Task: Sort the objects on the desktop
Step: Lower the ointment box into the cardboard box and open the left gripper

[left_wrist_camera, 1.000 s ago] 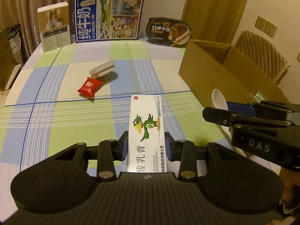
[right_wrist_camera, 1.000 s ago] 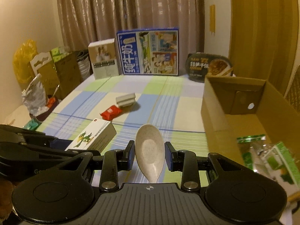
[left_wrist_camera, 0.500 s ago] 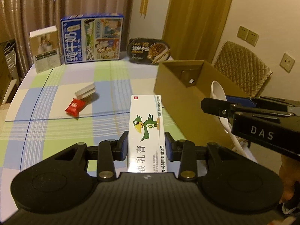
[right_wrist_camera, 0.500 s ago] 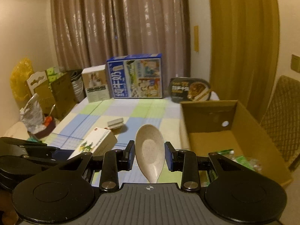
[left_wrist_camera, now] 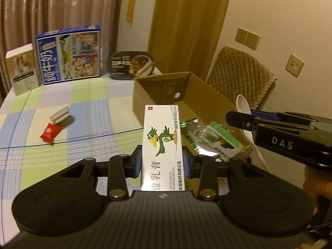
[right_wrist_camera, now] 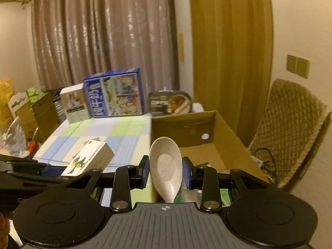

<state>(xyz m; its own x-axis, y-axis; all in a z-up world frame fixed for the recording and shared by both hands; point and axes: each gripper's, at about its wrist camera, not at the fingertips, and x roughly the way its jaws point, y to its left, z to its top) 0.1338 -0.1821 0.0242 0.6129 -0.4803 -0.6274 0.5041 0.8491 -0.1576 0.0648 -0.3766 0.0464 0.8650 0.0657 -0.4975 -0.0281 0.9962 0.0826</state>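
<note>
Curtain (right_wrist_camera: 103,37): we see pinkish-brown folds hanging behind the table's far end.
Yellow drape (right_wrist_camera: 230,47): we see it hanging to the right of the curtain, down behind the table's far corner.
Wicker chair (left_wrist_camera: 240,76): we see its woven back against the wall, right of the table.
Wall sockets (left_wrist_camera: 248,38): we count a pair side by side above the chair; a single plate (left_wrist_camera: 294,65) sits lower and further right.
Cardboard boxes (right_wrist_camera: 35,112): we find them stacked on the floor left of the table, with a yellow bag (right_wrist_camera: 5,101) beside them.
Cable (right_wrist_camera: 266,159): we see dark loops by the chair's base.
</note>
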